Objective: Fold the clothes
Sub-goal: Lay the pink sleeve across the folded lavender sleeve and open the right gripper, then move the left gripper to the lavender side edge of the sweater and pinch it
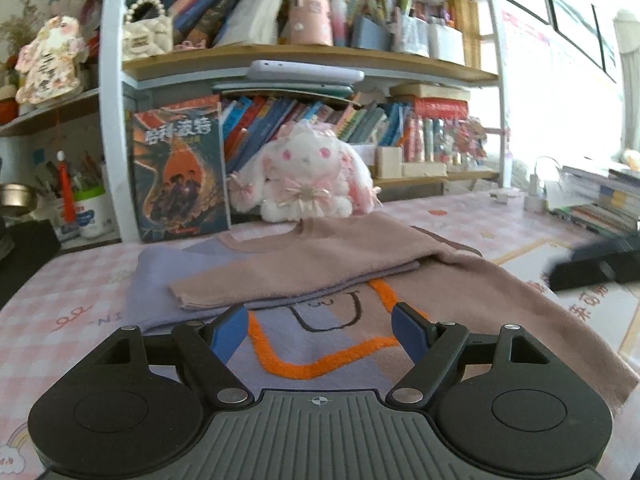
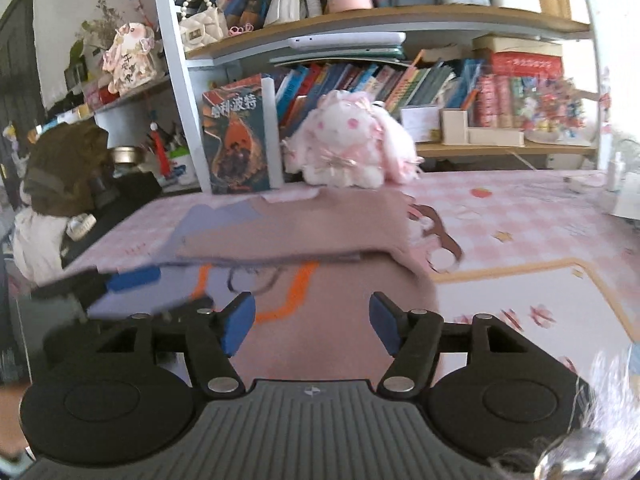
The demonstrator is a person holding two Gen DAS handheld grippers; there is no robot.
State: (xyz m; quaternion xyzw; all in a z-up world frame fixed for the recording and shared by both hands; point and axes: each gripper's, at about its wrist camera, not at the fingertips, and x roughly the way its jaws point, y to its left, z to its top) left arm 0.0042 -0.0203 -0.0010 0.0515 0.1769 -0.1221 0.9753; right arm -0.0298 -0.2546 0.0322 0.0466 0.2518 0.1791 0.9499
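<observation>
1. Bench [image 1: 72, 280], covered in a pink-and-white checked cloth: carries the whole job. The mauve and lilac knitted sweater [image 1: 320, 264] lies flat across its middle, in front of the bookshelf [image 1: 304, 60], with the near hem just ahead of my tongs.
2. Progress, my reading: partly folded. One long mauve sleeve [image 1: 248, 280] lies crosswise over the body, its cuff towards the left. The right-hand side looks turned in as well, though I cannot tell how neatly. The lower body lies open, not yet brought up towards the collar. That bottom-to-top fold seems the main step left, plus squaring the edges.
3. Sweater's look: soft, fuzzy knit. Mauve sleeves and right side, lilac left panel, an orange outlined shape [image 1: 320, 360] with a thin dark line drawing inside it on the front. Darker brown trim shows at the far right edge. It lies fairly smooth with few wrinkles.
4. My left tongs [image 1: 320, 330]: blue-padded jaws spread apart, holding nothing, poised over the orange outline near the hem.
5. My right tongs [image 2: 312, 326]: jaws likewise apart and empty, over the mauve lower body.
6. White and pink plush rabbit [image 1: 304, 176]: sits beyond the collar, clear of the fabric.
</observation>
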